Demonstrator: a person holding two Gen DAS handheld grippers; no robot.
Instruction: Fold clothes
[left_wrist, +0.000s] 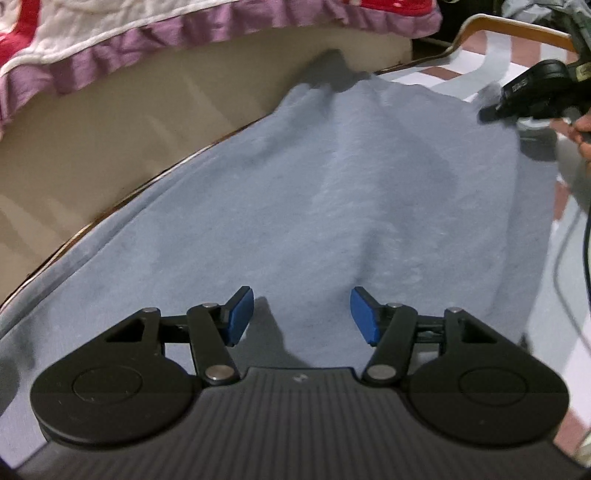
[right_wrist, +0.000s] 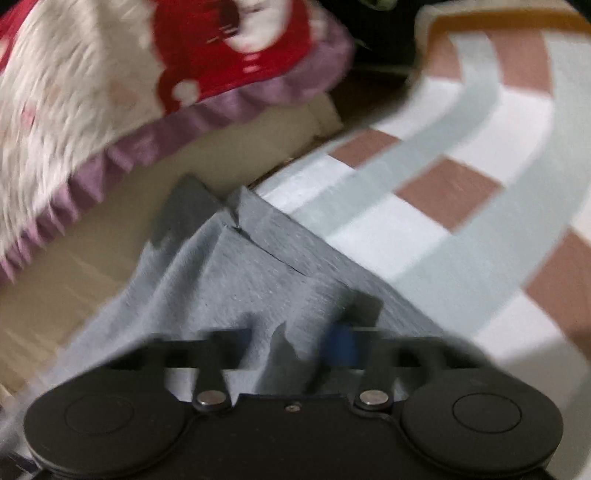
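Note:
A light blue-grey garment (left_wrist: 332, 192) lies spread over the checked table top. My left gripper (left_wrist: 301, 315) is open and empty, its blue pads (left_wrist: 240, 314) just above the garment's near part. The right gripper (left_wrist: 532, 96) shows at the far right of the left wrist view, over the garment's far edge. In the right wrist view the picture is blurred: the right gripper (right_wrist: 291, 347) hovers over a bunched corner of the garment (right_wrist: 236, 273), one blue pad (right_wrist: 343, 345) shows, and its jaws look spread apart with cloth between them.
The table (right_wrist: 461, 192) has a white, pale blue and brown checked cover with a wooden rim. A bed with a red, white and purple frilled quilt (left_wrist: 110, 33) stands beyond the table's left edge. Cables (left_wrist: 576, 240) hang at the right.

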